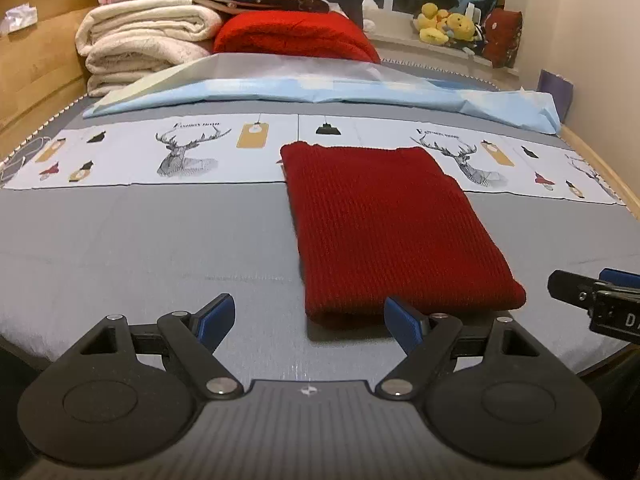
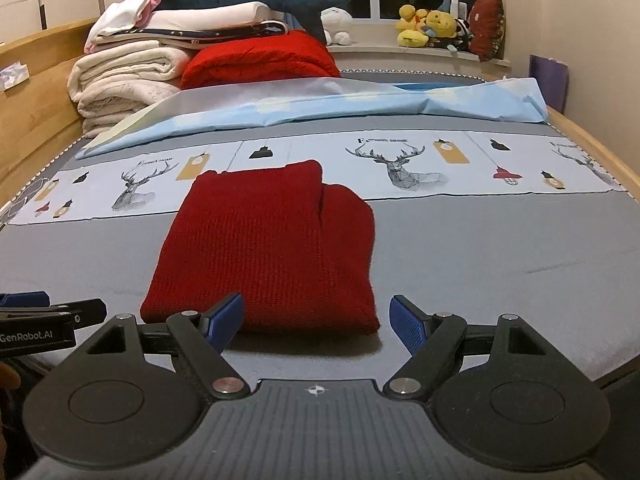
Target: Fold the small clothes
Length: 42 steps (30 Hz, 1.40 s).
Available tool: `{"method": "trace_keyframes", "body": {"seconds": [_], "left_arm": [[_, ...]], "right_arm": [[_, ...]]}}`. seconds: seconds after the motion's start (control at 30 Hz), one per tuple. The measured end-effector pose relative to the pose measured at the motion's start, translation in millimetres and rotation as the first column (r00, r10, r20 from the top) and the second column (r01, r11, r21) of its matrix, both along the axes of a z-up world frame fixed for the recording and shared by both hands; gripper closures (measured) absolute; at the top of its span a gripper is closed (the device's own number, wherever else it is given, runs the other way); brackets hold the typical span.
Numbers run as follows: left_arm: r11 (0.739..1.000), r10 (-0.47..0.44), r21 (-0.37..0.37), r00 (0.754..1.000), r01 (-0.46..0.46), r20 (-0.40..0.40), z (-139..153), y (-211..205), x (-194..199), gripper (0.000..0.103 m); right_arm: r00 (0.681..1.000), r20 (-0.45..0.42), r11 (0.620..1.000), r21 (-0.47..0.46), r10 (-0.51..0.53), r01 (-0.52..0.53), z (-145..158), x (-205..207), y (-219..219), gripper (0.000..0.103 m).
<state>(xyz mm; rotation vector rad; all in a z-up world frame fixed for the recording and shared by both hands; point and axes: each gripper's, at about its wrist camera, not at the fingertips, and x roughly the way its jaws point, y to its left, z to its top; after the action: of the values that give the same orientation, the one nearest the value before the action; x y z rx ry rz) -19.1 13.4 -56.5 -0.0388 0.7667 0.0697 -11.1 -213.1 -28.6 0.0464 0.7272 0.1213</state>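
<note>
Left gripper (image 1: 308,322): we hold it spread wide, nothing between the blue pads; it hovers at the near left corner of the garment, its right pad overlapping the hem in view.
Red knit garment (image 1: 394,224): already folded into a narrow rectangle, flat on the grey bed sheet (image 1: 140,240), far end reaching the deer-print band (image 1: 188,152).
Right gripper (image 2: 318,322): likewise spread and empty — poised at the near right corner.
Step in hand: we judge a final fold, near hem carried toward the far edge. Each pad pair should slide under all layers at its corner, close together, lift level and lay down without twisting.
Caution: from the right wrist view a sleeve lump bulges along the right side — it may slip loose.
Surroundings: folded cream blankets (image 1: 140,40), red blanket (image 1: 292,36), light blue sheet (image 1: 320,90), plush toys (image 2: 432,26) — all well apart; nothing blocks the fold.
</note>
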Motion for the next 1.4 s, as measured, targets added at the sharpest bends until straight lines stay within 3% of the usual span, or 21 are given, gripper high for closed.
{"method": "trace_keyframes", "body": {"seconds": [1.4], "left_arm": [[1.000, -0.015, 0.024, 1.000, 0.015, 0.004, -6.9, -4.9, 2.1, 0.017]], "right_arm": [[1.000, 0.001, 1.000, 0.000, 0.011, -0.011, -0.1, 4.7, 9.2, 0.022]]}}
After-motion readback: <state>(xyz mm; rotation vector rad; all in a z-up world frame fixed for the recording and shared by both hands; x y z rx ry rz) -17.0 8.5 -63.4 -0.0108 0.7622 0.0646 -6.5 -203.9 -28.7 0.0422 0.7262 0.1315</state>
